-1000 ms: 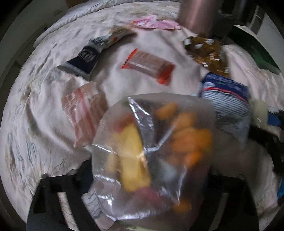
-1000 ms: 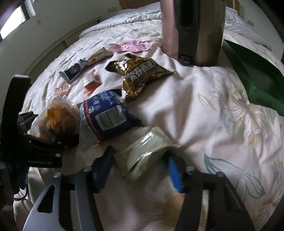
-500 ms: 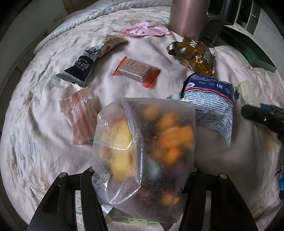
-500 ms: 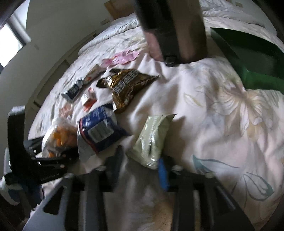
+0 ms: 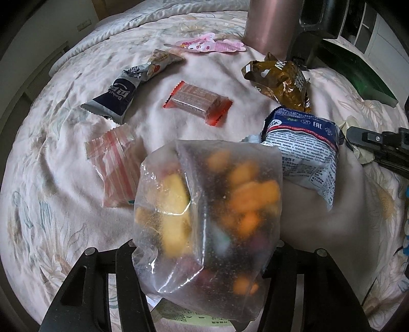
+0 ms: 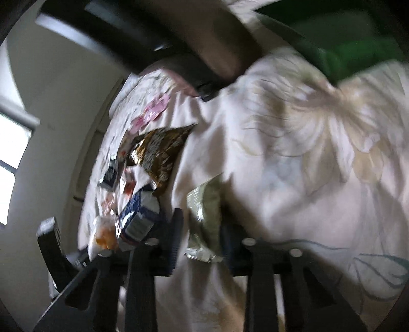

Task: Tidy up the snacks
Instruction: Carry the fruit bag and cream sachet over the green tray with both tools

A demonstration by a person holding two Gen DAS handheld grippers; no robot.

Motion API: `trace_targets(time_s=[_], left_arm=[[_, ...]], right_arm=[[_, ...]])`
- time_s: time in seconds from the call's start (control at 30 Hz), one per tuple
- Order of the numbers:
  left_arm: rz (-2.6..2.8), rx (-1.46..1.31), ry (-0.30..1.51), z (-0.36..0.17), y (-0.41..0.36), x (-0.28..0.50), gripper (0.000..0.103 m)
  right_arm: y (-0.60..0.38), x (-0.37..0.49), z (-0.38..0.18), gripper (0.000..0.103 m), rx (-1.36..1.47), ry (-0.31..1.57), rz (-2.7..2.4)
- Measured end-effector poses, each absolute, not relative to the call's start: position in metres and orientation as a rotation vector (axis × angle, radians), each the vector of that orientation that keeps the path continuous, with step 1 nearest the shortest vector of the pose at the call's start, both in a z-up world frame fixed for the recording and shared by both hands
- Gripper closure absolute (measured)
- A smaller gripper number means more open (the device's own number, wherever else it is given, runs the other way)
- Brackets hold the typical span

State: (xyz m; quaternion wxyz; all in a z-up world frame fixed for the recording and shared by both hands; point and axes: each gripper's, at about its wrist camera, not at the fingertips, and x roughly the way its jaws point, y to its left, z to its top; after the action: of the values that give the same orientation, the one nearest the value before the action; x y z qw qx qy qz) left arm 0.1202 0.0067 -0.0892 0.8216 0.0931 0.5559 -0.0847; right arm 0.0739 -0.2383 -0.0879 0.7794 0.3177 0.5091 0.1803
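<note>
Clearly, the left wrist view gives the sharper account: the left gripper (image 5: 202, 258) is closed on a clear bag of snacks (image 5: 209, 224), which fills the lower middle of the frame above the bed (image 5: 46, 204). Spread across the floral bedspread behind it are a red-striped packet (image 5: 115, 163) at centre left, a red wafer bar (image 5: 198, 102) at upper centre, a dark blue bar (image 5: 116, 98) at upper left, a pink packet (image 5: 209, 46) near the top, a brown foil bag (image 5: 278, 79) at upper right and a blue biscuit pack (image 5: 304, 150) at right, just beside the clear bag.

The right wrist view is blurred and rolled sideways, so the bed runs up the frame. Only there can the right gripper (image 6: 202, 245) be seen clamping the bottom edge of a pale green packet (image 6: 204, 224) at lower centre; in the left view only a sliver of that packet shows at the right edge. The biscuit pack and clear bag appear small at lower left.

A pinkish metal cylinder (image 5: 271, 23) stands at the top, with a dark green object (image 5: 358, 76) at upper right. A window (image 6: 10, 163) and pale wall show at left.
</note>
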Motion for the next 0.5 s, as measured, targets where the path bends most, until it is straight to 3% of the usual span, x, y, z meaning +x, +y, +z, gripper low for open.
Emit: trace_targets(time_s=[0.2,0.5], left_arm=[[-0.155,0.162,1.167,-0.084,0.008,0.117,0.057],[-0.130,0.034,1.134,-0.071,0.027,0.109,0.059]], right_arm=[[-0.248,0.077,-0.095,0.103,0.748,1.103,0.380],[-0.222,0.071,-0.066,0.103,0.465,1.086,0.390]])
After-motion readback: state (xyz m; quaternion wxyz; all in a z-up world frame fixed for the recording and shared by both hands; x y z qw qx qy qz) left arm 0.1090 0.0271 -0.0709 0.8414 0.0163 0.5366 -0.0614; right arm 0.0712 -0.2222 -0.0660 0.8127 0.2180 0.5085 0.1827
